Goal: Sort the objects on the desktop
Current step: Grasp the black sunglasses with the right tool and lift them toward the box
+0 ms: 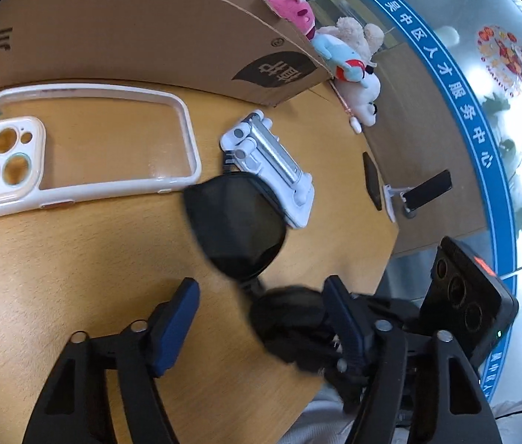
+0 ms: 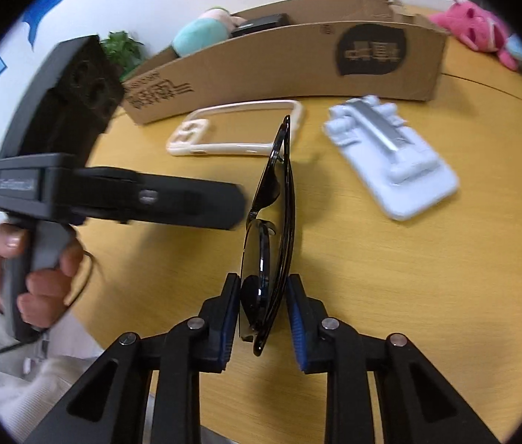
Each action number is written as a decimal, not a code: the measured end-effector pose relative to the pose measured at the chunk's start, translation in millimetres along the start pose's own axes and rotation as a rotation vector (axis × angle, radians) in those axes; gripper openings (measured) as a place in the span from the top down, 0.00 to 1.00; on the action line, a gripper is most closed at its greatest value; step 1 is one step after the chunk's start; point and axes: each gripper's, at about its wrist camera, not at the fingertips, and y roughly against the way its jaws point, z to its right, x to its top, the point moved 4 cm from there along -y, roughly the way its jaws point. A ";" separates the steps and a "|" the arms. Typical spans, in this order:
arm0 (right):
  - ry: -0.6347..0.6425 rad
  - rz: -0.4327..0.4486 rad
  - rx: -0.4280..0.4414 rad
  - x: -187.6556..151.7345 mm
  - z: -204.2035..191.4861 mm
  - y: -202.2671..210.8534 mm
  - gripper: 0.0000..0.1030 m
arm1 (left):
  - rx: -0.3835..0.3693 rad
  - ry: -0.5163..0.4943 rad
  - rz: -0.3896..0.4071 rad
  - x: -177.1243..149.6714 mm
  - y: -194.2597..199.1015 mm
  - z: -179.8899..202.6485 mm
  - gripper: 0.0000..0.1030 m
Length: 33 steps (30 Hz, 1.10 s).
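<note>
My right gripper [image 2: 263, 314] is shut on black sunglasses [image 2: 272, 222], folded and held edge-up above the wooden table [image 2: 372, 296]. In the left wrist view the sunglasses [image 1: 237, 222] hang in front of my left gripper [image 1: 261, 307], which is open and empty; the right gripper's body shows at its lower right. A white phone case [image 1: 76, 148] lies flat at the left, also in the right wrist view [image 2: 238, 129]. A white folding phone stand [image 1: 272, 166] lies beside it, also in the right wrist view [image 2: 394, 155].
A long cardboard box [image 2: 279, 59] stands behind the objects, holding a teal plush and a black item. Plush toys [image 1: 350, 55] lie past its end. The table edge [image 1: 383, 251] is close on the right. A second stand with a phone [image 1: 416, 192] stands beyond the edge.
</note>
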 end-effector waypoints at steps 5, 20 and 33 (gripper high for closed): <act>0.052 0.030 0.053 13.3 -21.8 0.6 0.77 | -0.053 -0.011 0.041 7.4 10.8 4.7 0.71; 0.281 0.325 0.020 143.1 -81.1 76.8 0.79 | 0.048 -0.264 0.311 122.8 155.3 81.7 0.81; 0.235 0.496 0.016 314.1 -67.4 111.2 0.79 | 0.094 -0.355 0.361 290.1 204.1 128.3 0.82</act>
